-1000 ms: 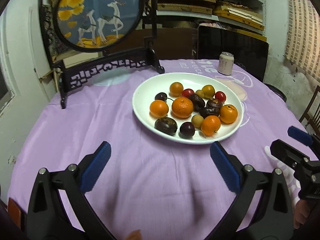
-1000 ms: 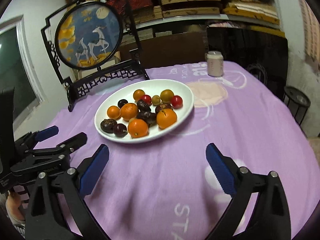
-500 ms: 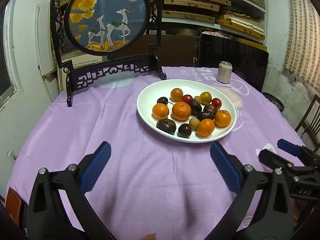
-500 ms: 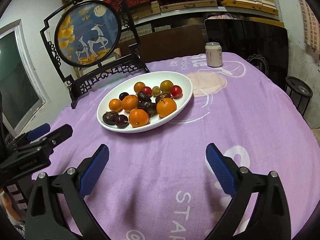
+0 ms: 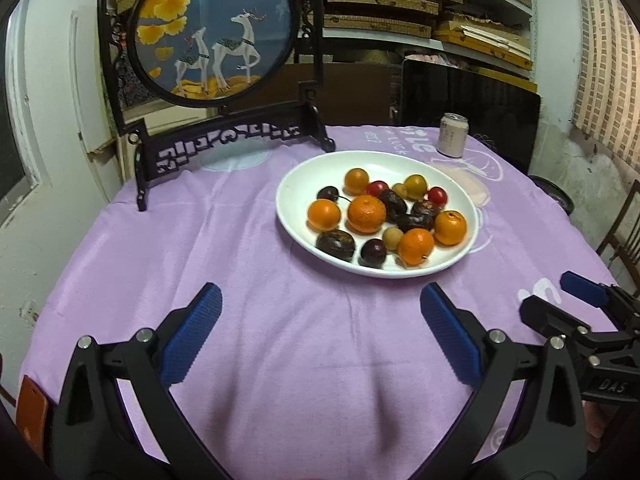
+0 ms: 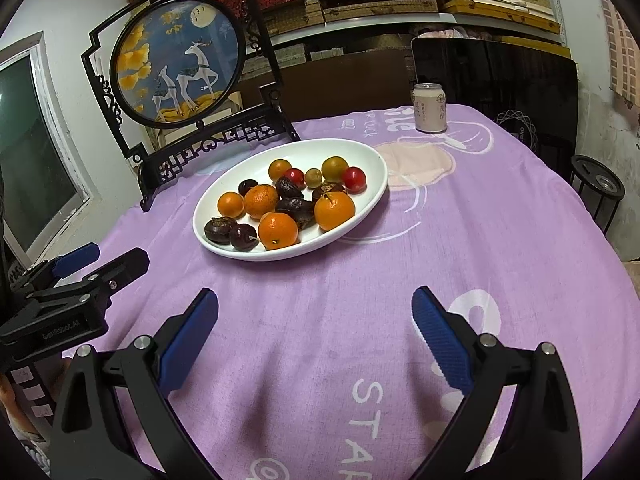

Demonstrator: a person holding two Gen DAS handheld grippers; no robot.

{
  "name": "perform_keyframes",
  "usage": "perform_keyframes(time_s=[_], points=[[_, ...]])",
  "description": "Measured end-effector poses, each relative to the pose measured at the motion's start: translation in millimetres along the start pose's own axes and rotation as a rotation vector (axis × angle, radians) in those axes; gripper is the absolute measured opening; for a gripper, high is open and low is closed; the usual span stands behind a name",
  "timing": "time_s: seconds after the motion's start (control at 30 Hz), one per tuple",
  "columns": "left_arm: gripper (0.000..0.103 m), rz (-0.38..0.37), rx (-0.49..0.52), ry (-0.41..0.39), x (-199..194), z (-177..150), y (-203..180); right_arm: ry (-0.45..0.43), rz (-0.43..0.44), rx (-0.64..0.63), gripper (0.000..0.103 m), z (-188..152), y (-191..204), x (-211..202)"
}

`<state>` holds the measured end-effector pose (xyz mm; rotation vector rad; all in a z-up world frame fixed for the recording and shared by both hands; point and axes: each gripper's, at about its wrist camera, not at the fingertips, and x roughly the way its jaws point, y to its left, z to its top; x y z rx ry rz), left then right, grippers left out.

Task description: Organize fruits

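Note:
A white oval plate on the purple tablecloth holds several fruits: oranges, dark plums and passion fruits, red cherry tomatoes and small yellow-green fruits. My left gripper is open and empty, above the cloth in front of the plate. My right gripper is open and empty, also short of the plate. Each gripper shows at the edge of the other's view.
A black-framed round deer screen stands at the table's back left. A drink can stands behind the plate. A black panel, shelves and a small black stand lie beyond the table.
Both grippers have drawn back and risen from the plate, so it looks smaller and farther. Jaws stay open and empty.

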<state>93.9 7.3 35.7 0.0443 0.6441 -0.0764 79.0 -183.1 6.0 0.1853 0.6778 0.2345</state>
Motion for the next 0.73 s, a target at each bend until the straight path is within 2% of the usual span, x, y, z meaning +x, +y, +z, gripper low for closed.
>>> perform_keyframes(time_s=[0.2,0.43,0.73], points=[[0.101,0.006,0.001,0.006,0.9,-2.3,-1.5,0.002,-0.002,-0.008,0.098,-0.9,2.3,0.9],[0.101,0.027,0.025,-0.045,-8.7,-2.7,-5.8,0.004,-0.002,-0.005,0.098,-0.8,2.5,1.6],[0.101,0.026,-0.012,0.015,3.3,-1.5,0.2,0.012,-0.004,-0.006,0.098,-3.0,3.3,2.9]])
